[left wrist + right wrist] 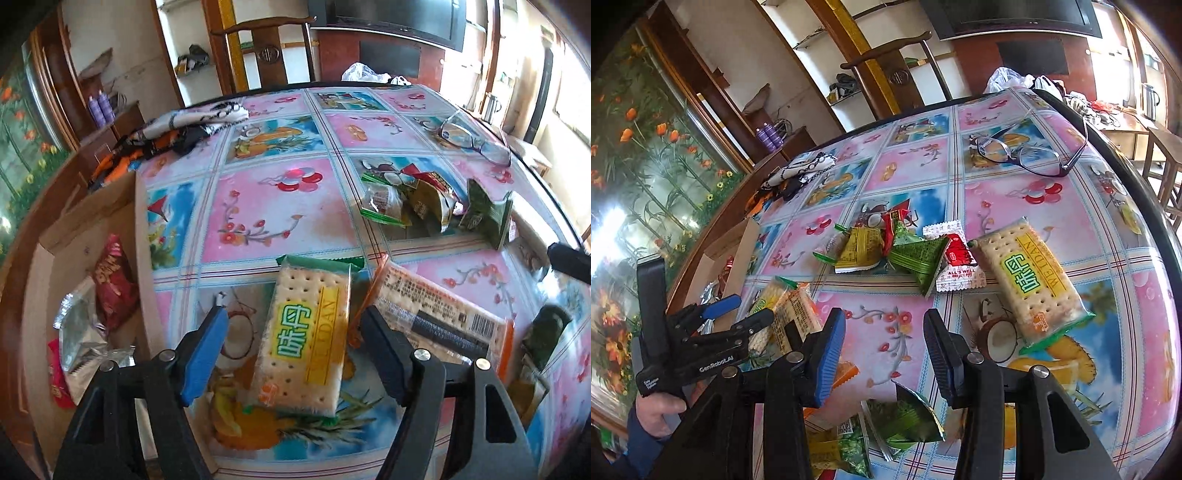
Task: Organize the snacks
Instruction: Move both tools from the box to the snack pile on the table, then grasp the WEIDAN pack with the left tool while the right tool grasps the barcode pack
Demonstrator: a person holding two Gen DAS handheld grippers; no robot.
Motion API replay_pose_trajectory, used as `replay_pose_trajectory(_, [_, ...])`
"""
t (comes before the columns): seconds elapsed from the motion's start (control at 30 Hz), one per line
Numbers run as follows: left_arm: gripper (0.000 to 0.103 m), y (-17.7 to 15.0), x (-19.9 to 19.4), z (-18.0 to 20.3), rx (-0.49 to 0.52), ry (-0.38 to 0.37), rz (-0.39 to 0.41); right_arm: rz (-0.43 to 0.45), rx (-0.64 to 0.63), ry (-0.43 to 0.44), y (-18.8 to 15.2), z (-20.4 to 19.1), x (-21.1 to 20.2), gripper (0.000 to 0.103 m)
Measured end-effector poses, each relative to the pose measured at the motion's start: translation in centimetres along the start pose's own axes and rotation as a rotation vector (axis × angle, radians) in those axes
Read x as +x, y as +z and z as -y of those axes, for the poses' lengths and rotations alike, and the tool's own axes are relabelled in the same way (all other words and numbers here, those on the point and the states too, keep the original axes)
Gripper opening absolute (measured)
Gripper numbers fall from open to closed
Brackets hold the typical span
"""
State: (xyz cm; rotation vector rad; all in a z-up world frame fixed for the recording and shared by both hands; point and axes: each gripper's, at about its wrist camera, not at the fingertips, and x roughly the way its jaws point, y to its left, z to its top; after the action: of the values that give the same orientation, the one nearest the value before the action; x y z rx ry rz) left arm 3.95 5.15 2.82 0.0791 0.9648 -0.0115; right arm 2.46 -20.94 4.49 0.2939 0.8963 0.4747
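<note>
Left tool: its jaws stand open, one on each side of a cracker pack. The pads do not press on it yet, so it holds nothing. I think it sits like this to be ready to pinch the pack.
Right tool: its jaws are open with only the bench between them. It holds nothing. It looks like it is waiting for its turn.
Hand: a hand in a blue sleeve grips the handle of the left tool.
Cracker pack: it lies flat on the bench, so the tool can close on its two long sides.
Orange pack: it lies just beside the cracker pack, with the writing side up.
Green bags: small bags lie close under the right tool, easy to reach next.
Second cracker pack: it lies flat, off to the right side.
Snack pile: green, yellow and red bags lie in a heap farther back. They are not sorted yet.
Box: an open cardboard box stands at the left edge of the bench. A red bag and a silver one are already inside, so I think the snacks go there.
Glasses: they lie at the far end, well apart from the snacks.
Bench: it has a bright cover with flowers and fruit.
</note>
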Motion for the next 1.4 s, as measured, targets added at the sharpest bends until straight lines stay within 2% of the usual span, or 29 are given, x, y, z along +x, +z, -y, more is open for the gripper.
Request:
replay_pose_trajectory(0.07, [0.068,0.1,0.1,0.2,-0.024,-0.041,-0.011,0.004,0.002,0.002,0.0,0.0,-0.1,0.047])
replay_pose_trajectory(0.27, [0.067,0.2,-0.5,3.1,0.015,-0.143,0.001,0.006,-0.002,0.003,0.0,-0.1,0.0,0.047])
replay_pose_trajectory(0.37, [0.067,0.4,-2.0,2.4,0.024,-0.101,0.046,-0.009,-0.021,0.009,-0.1,-0.4,0.3,0.047])
replay_pose_trajectory(0.47, [0.067,0.6,-2.2,0.4,0.003,-0.109,0.013,-0.037,-0.076,0.016,-0.6,-1.6,1.0,0.049])
replay_pose_trajectory(0.53, [0.067,0.3,-2.1,-0.3,0.003,-0.107,-0.005,-0.065,-0.152,0.018,-1.2,-3.3,1.6,0.063])
replay_pose_trajectory(0.6, [0.067,-0.1,-2.1,-0.5,0.007,-0.108,-0.009,-0.082,-0.219,0.002,-2.0,-4.8,2.2,0.069])
replay_pose_trajectory(0.73, [0.068,-0.4,-2.3,-0.2,0.033,-0.124,-0.011,-0.115,-0.334,-0.043,-3.6,-7.0,3.7,0.069])
replay_pose_trajectory(0.97, [0.071,-0.7,-2.1,0.2,0.07,-0.12,-0.026,-0.148,-0.436,-0.124,-5.1,-8.4,5.8,0.069])
replay_pose_trajectory(1.0, [0.071,-0.7,-2.0,0.3,0.077,-0.122,-0.029,-0.153,-0.44,-0.129,-5.2,-8.4,5.9,0.068])
replay_pose_trajectory(1.03, [0.071,-0.8,-1.9,0.6,0.085,-0.124,-0.032,-0.152,-0.436,-0.136,-5.2,-8.2,6.1,0.062])
replay_pose_trajectory(1.1, [0.071,-0.8,-1.5,1.1,0.098,-0.122,-0.042,-0.151,-0.415,-0.139,-5.1,-7.8,6.1,0.057])
replay_pose_trajectory(1.23, [0.071,-0.9,-0.4,2.6,0.137,-0.117,-0.061,-0.133,-0.305,-0.184,-3.9,-5.5,5.7,0.057])
replay_pose_trajectory(1.33, [0.071,-0.9,0.6,3.4,0.14,-0.102,-0.065,-0.129,-0.278,-0.197,-3.7,-5.0,5.5,0.057])
replay_pose_trajectory(1.4, [0.064,-1.0,1.2,3.4,0.116,-0.095,-0.062,-0.13,-0.288,-0.209,-3.7,-5.2,5.5,0.057])
